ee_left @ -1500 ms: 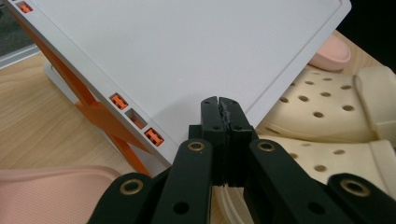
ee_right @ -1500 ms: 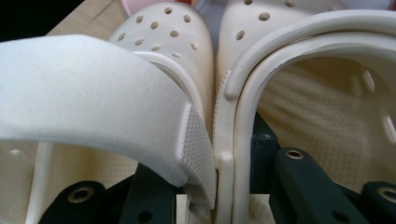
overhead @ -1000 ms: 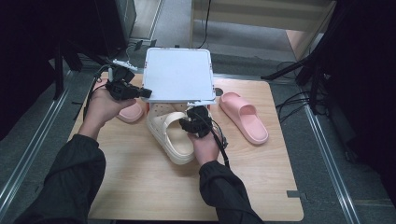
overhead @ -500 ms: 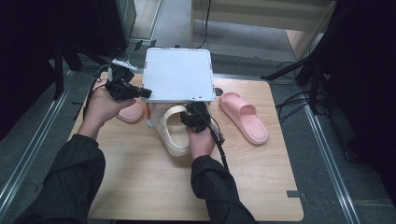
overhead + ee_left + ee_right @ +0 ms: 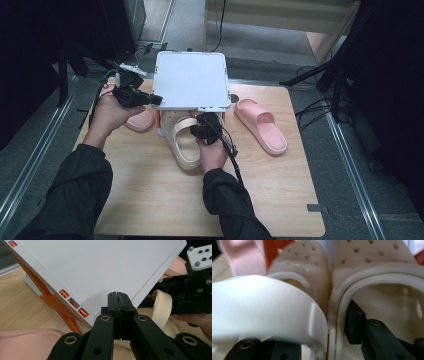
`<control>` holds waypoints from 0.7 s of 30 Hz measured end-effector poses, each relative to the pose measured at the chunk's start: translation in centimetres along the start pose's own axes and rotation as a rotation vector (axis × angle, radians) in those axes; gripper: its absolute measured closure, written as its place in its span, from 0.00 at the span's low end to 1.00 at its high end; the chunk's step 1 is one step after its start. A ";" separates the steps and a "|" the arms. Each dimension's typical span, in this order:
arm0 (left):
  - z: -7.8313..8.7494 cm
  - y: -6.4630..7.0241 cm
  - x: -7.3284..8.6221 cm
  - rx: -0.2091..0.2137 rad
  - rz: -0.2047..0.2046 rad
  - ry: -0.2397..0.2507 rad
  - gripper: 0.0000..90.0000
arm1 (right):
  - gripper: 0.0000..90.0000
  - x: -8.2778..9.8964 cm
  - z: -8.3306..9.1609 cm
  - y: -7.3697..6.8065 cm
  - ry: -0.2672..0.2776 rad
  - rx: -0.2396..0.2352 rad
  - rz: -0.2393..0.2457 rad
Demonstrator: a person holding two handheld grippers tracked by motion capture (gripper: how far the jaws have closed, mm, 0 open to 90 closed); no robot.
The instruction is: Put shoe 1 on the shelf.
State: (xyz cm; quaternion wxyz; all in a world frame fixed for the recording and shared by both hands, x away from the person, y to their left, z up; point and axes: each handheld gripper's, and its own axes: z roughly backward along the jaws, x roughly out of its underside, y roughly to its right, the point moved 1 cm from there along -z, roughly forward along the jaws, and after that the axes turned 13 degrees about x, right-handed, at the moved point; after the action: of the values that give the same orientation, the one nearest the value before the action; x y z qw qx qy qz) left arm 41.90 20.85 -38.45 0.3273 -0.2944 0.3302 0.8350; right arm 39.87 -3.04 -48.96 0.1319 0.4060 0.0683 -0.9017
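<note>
Left gripper (image 5: 150, 99) at the desk's far left, jaws pressed together on the left edge of the white rack shelf (image 5: 190, 80), cream clogs (image 5: 184, 142) under that shelf's front edge, right gripper (image 5: 204, 131) among them, jaws just widening, one inside a clog, grip unclear.

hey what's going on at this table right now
A person works a gripper in each hand at a wooden table. The left gripper, jaws shut, steadies the corner of a white shoe rack. The right gripper, jaws just opening, pushes cream clogs under it. A pink slipper lies aside.
</note>
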 end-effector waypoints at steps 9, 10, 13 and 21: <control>0.2 -0.2 0.0 0.007 0.006 -0.002 1.00 | 0.60 0.1 2.5 0.7 0.028 -0.041 0.023; 0.2 -0.2 0.0 0.007 0.006 -0.002 1.00 | 0.60 0.1 2.5 0.7 0.028 -0.041 0.023; 0.1 -0.2 0.0 0.005 0.006 -0.002 1.00 | 0.59 0.5 3.9 0.8 0.034 -0.080 0.047; 0.1 -0.1 0.0 0.003 0.006 -0.003 1.00 | 0.69 1.5 6.6 1.7 0.036 -0.124 0.075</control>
State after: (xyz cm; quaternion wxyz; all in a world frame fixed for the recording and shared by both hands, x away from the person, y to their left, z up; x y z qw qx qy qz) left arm 41.95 21.02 -38.44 0.3258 -0.2918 0.3319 0.8358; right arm 34.77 -6.47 -45.74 0.1893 0.4153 0.1112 -0.8828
